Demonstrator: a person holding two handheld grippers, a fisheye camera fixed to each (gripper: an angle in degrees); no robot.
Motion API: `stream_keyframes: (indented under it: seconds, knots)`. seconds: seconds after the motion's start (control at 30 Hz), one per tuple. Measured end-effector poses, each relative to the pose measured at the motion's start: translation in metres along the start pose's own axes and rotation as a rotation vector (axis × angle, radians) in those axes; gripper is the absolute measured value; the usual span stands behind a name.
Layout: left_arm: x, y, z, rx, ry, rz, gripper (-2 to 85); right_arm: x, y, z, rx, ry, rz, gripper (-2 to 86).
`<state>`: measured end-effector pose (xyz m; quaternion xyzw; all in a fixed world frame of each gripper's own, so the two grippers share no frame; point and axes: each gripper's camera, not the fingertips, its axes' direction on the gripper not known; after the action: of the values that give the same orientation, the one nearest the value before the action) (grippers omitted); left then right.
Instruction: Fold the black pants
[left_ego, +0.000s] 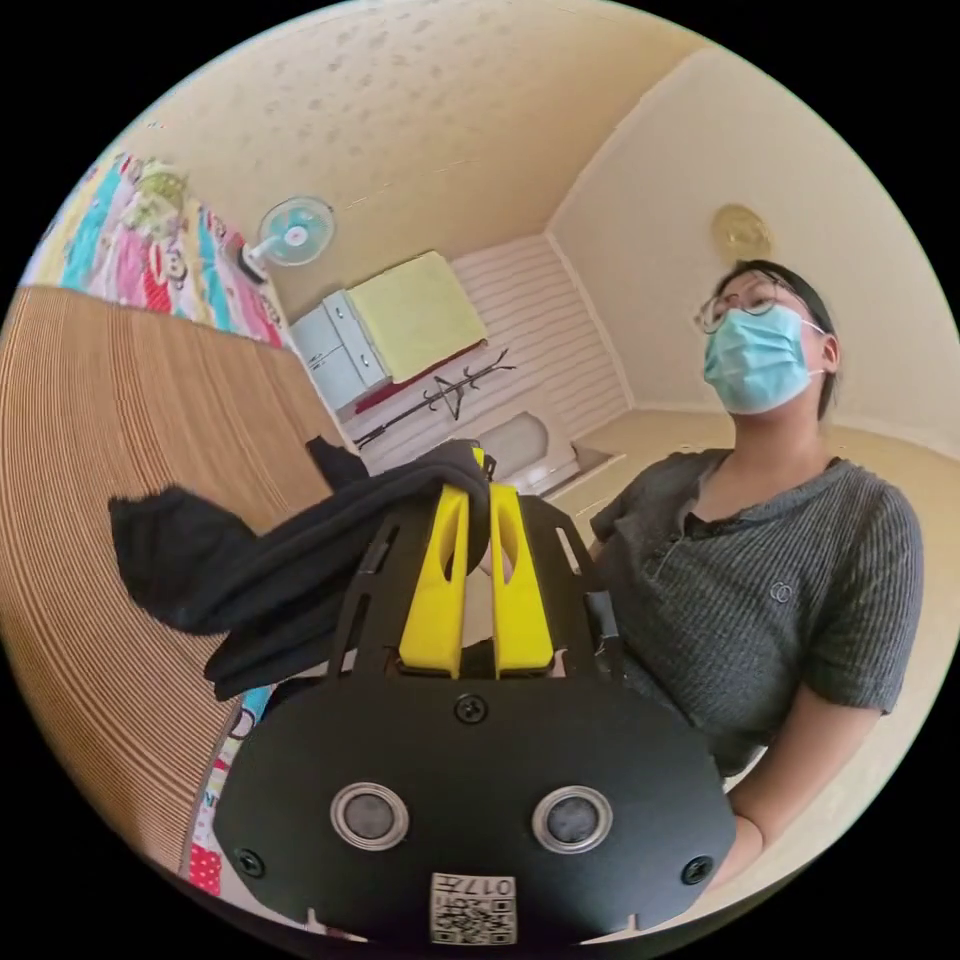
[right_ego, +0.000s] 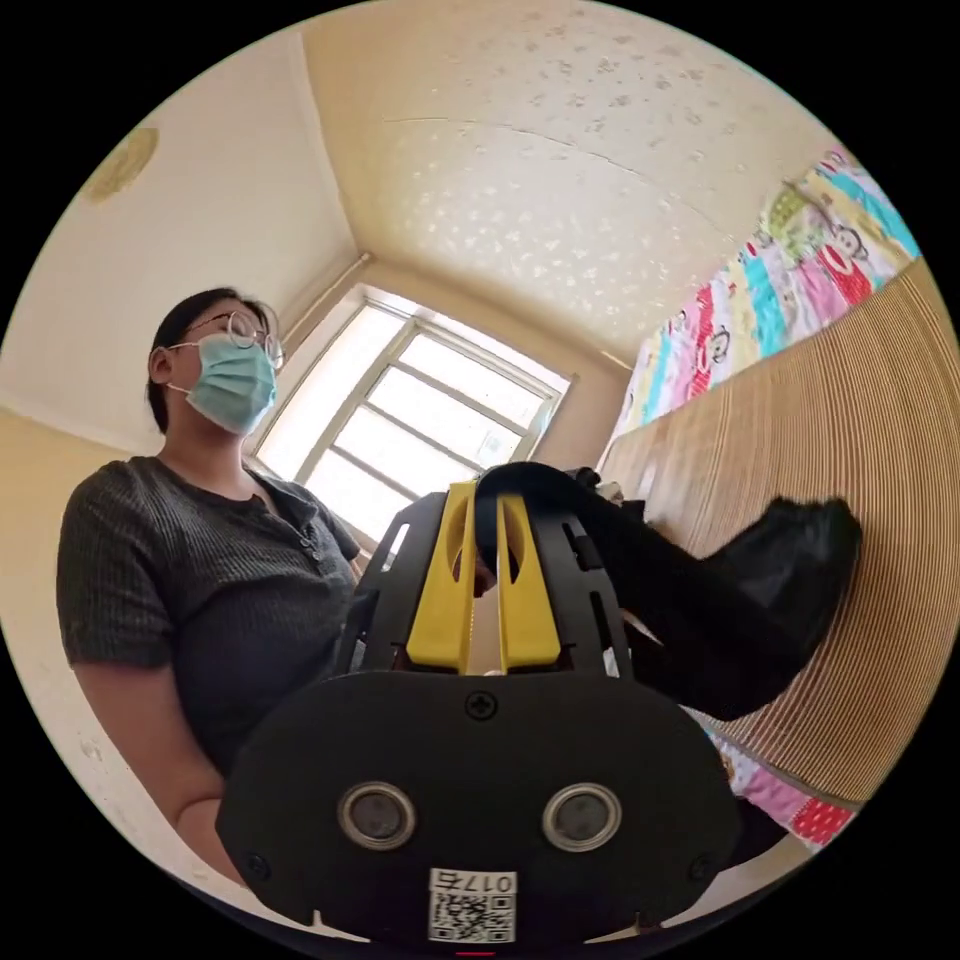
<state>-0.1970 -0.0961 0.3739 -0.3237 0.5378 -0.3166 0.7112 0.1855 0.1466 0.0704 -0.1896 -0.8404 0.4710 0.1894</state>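
Nearest the lens in the left gripper view: black housing, then the left gripper (left_ego: 478, 478), yellow jaws nearly together and clenched on a fold of the pants (left_ego: 300, 570). Same in the right gripper view: right gripper (right_ego: 487, 490), jaws pinched on the pants (right_ego: 720, 610), cloth looped over the tips and trailing off toward the mat (right_ego: 860, 480).

Both ends raised, then, with the middle of the pants hanging between the tongs and bunched dark against the ribbed mat (left_ego: 110, 450); touching it or hanging free, cannot tell (likely the lift before laying flat).

To do this step well, by judgement:
- Keep both grips firm; only a thin edge seems caught at each tip, so a slip is possible.
- Draw the tongs apart to pull out the bunching, and hold them level so the legs hang even.
- Lower the hanging end onto the mat first, then lay the rest down smoothly.

Around: a person (left_ego: 770, 600) in a dark ribbed top close behind the tongs, a bright patterned sheet (left_ego: 150, 250) at the mat's far edge and peeping out below it, a wall fan (left_ego: 290, 232), a cabinet (left_ego: 340, 350) with a yellow cloth (left_ego: 425, 312), a window (right_ego: 420, 430).

In the way: little on the mat itself; only the person's body close by, and slack cloth that could fold under itself on landing
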Motion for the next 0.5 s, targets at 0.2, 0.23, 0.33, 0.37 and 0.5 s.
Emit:
stream_keyframes:
  seconds: [0.2, 0.23, 0.33, 0.37, 0.5]
  knots:
    - [0.104, -0.057, 0.019, -0.002, -0.095, 0.268, 4.2, -0.088, -0.069, 0.004, -0.021, -0.006, -0.215, 0.8]
    - [0.109, -0.065, 0.023, 0.008, -0.147, 0.280, 4.2, -0.084, -0.083, 0.005, -0.025, 0.034, -0.207, 0.8]
    - [0.081, -0.083, 0.029, 0.061, -0.290, 0.128, 4.2, -0.032, -0.118, 0.017, -0.039, 0.139, -0.056, 0.9]
    - [0.071, -0.086, 0.029, 0.070, -0.311, 0.087, 4.2, -0.005, -0.129, 0.025, -0.048, 0.210, -0.012, 0.9]
    - [-0.006, -0.099, 0.037, 0.068, -0.478, -0.059, 4.1, 0.082, -0.160, 0.061, -0.147, 0.456, 0.072, 1.4]
